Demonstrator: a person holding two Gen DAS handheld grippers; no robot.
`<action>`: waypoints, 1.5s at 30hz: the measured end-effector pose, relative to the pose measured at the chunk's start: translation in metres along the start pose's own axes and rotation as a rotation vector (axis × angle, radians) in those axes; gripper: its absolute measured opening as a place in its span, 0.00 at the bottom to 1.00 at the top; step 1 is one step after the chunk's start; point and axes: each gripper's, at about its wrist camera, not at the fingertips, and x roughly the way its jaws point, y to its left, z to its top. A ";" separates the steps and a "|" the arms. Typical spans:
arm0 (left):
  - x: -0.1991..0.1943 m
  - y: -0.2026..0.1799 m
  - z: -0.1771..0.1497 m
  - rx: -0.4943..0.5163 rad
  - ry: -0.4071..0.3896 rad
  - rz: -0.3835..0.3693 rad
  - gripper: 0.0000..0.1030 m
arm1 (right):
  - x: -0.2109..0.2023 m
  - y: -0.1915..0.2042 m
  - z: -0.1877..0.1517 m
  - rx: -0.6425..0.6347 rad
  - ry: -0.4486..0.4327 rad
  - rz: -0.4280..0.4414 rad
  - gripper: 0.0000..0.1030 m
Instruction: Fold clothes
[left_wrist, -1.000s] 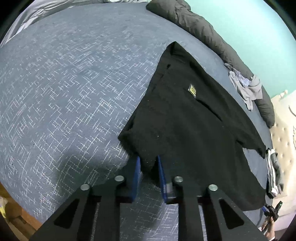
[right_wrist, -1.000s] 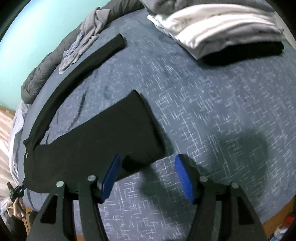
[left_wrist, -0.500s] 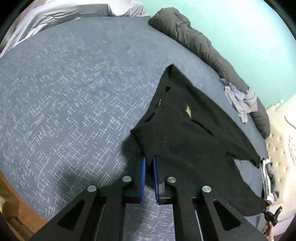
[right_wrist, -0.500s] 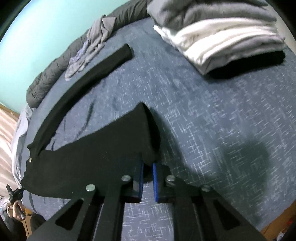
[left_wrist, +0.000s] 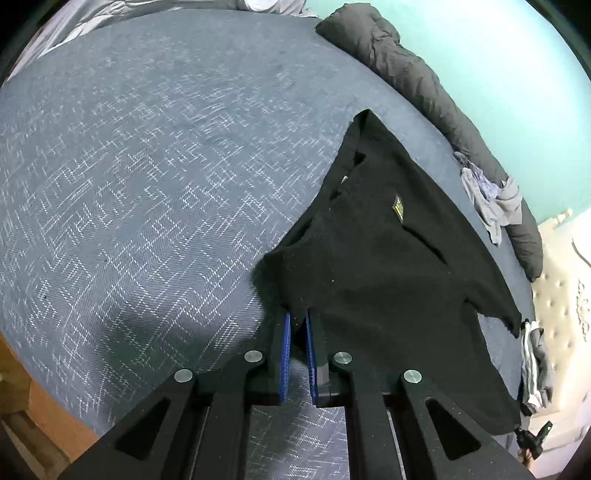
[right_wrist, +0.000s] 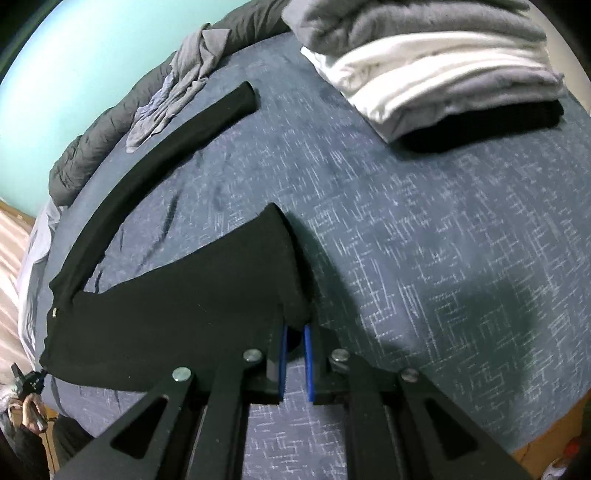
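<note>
L gripper (left_wrist: 298, 325) and R gripper (right_wrist: 294, 332): jaws just closed, each pinching a near corner of the black sweater (left_wrist: 388, 266), which lies flat on the bed (left_wrist: 147, 184). Judgement: lift both corners evenly and keep the hem taut before folding over. Folded stack (right_wrist: 436, 70) at 1 o'clock in R view; teal wall (left_wrist: 498, 74) beyond.

One black sweater (left_wrist: 388, 266) lies on one blue bedspread (left_wrist: 147, 184), pinched by two grippers (left_wrist: 298, 325) (right_wrist: 295, 332). One dark grey duvet (left_wrist: 424, 85) runs toward 1 o'clock; one crumpled grey garment (right_wrist: 177, 85) at 11. The folded stack (right_wrist: 436, 74) holds perhaps four items.
</note>
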 end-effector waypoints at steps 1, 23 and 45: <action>0.001 0.000 0.000 0.004 0.002 0.002 0.08 | 0.000 0.000 0.000 -0.001 0.001 0.000 0.07; -0.018 -0.012 0.013 0.077 -0.075 0.085 0.23 | 0.003 0.003 0.001 -0.069 -0.006 -0.038 0.20; 0.122 -0.129 0.156 0.275 -0.010 0.108 0.43 | 0.013 0.105 0.049 -0.218 -0.096 -0.020 0.40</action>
